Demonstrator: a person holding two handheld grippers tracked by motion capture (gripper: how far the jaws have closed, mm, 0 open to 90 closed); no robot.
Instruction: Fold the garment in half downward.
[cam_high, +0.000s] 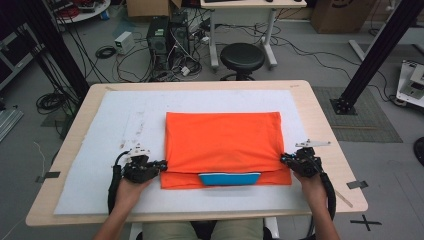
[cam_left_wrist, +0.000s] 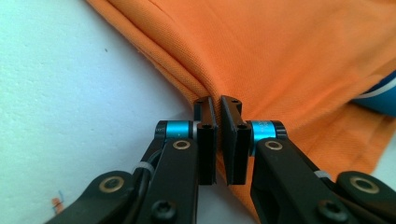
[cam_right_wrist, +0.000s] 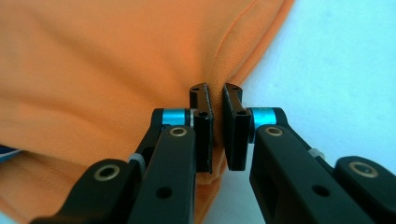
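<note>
An orange shirt is seen folded flat in the middle of a white mat, on a wooden table. Wide bare strips of mat are left on both sides of it and in front, toward the person; the far strip is narrower. One shirt is counted, one blue collar peeking out at its near edge, and two grippers. The left gripper is held at the shirt's left near edge, the right gripper at its right near edge. In each gripper view the jaws are drawn nearly together, and a fold of orange cloth is pinched between the tips, bunched up into a small ridge where it is caught
</note>
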